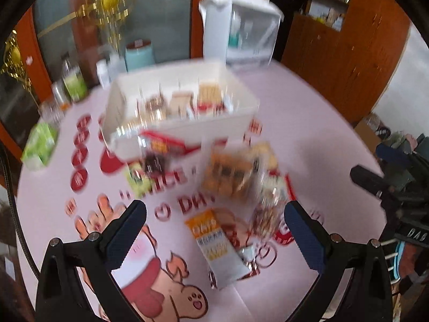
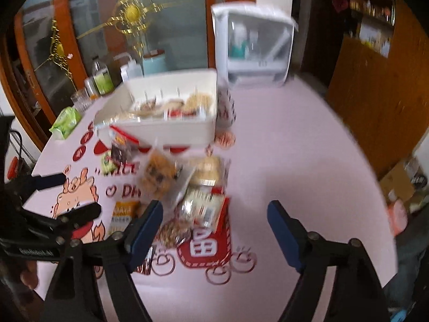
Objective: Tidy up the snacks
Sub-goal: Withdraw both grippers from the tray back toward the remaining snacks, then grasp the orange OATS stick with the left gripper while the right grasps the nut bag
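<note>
A white storage box with several snack packs in divided slots stands mid-table. In front of it lie loose snacks: a clear pack of brown cookies, an orange-and-white packet, a nut pack, a pale wrapped pack, a small dark snack. My left gripper is open above the orange packet, holding nothing; it also shows in the right wrist view. My right gripper is open and empty over the nut pack.
The table has a pink printed cloth. A white cabinet with a clear door stands at the back. Bottles and a glass, a teal jar and a green pack line the left edge. Wooden furniture stands right.
</note>
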`<state>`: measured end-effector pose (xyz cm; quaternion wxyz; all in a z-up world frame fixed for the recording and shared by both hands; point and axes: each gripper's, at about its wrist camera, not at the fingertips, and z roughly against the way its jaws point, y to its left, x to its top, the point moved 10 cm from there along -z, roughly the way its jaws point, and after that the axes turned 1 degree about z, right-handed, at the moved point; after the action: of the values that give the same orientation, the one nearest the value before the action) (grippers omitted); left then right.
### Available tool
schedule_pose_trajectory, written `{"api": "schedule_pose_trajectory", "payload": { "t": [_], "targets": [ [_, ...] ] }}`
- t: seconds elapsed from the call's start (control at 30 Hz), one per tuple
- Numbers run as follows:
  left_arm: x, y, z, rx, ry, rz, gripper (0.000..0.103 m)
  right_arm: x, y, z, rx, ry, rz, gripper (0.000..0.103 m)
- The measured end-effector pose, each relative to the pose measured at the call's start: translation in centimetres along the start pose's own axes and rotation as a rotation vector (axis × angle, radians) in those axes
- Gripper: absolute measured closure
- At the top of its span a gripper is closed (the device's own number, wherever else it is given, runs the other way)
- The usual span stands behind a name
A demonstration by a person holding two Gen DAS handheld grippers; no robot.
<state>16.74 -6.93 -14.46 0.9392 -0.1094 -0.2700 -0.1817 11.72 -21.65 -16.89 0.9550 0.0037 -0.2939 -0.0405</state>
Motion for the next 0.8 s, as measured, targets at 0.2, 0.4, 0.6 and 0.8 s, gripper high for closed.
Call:
{"api": "schedule_pose_trajectory", "payload": {
  "t": [0.2, 0.4, 0.6, 0.8],
  "targets": [
    [-4.6, 0.0, -6.0, 0.007, 0.136, 0.022, 0.001, -4.4, 1.0, -5.9, 0.097, 0.138, -0.091, 0.038],
    [-7.5, 0.4, -10.3, 0.037, 0.231, 0.04, 0.001, -6.2, 3.0, -9.2, 0.176, 0.21, -0.113, 0.041],
    [-9.3, 1.4, -12.4, 0.038, 0.292, 0.069, 0.005, -7.0, 4.6, -11.7, 0.224, 0.263, -0.112, 0.042],
    [-9.8, 2.9, -13.0, -0.005, 0.304, 0.139, 0.022, -7.2, 6.1, -12.9, 0.274, 0.275, -0.096, 0.06]
  ]
}}
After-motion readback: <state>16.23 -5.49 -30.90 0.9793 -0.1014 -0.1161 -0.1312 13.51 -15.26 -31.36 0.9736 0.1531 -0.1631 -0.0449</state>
